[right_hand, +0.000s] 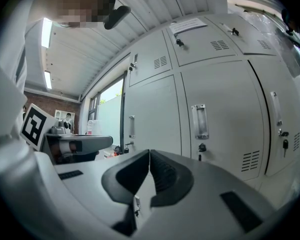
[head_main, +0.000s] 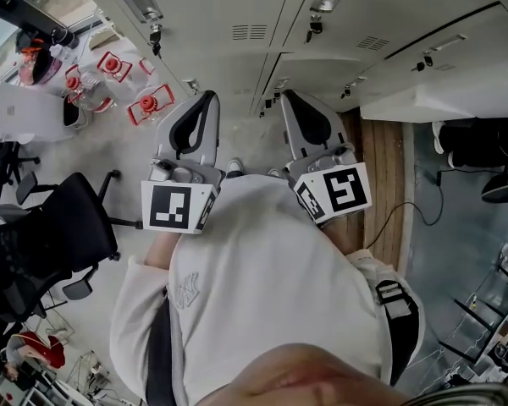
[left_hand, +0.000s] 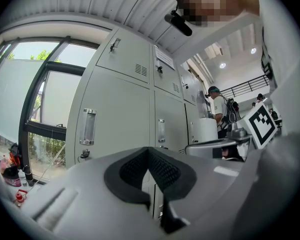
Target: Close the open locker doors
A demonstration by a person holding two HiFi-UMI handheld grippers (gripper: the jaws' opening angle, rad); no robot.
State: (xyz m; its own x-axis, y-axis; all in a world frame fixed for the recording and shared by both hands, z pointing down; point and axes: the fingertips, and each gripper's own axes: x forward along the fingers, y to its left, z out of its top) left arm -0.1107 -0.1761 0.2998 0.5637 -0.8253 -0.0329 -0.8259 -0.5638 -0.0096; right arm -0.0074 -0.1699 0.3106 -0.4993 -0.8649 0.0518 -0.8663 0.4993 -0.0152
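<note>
**Locker doors.** A grey locker bank (head_main: 237,24) filled the top of the head view. One door (head_main: 440,100) at the upper right appeared to stand swung out from the bank, with a dark gap above it. The doors at centre and upper left lay flush. In the left gripper view the doors (left_hand: 115,119) in the middle of the frame were closed, as were those (right_hand: 220,114) at the right of the right gripper view.

**Progress.** Judged incomplete. The swung-out door was untouched and well apart from both tools, so closing it remained to be done. Whether other doors stood open could not be told.

**Left tool** (head_main: 205,101). At centre frame, pointed toward the bank, pads pressed together with nothing between them, touching no door.

**Right tool** (head_main: 289,98). Just right of centre, pads likewise pressed together and empty, nearer the open door.

**Surroundings.** An office chair (head_main: 59,235) stood at lower left. A desk (head_main: 17,112) with red-and-white items sat at upper left. A wooden floor strip (head_main: 381,167) ran right of centre.
</note>
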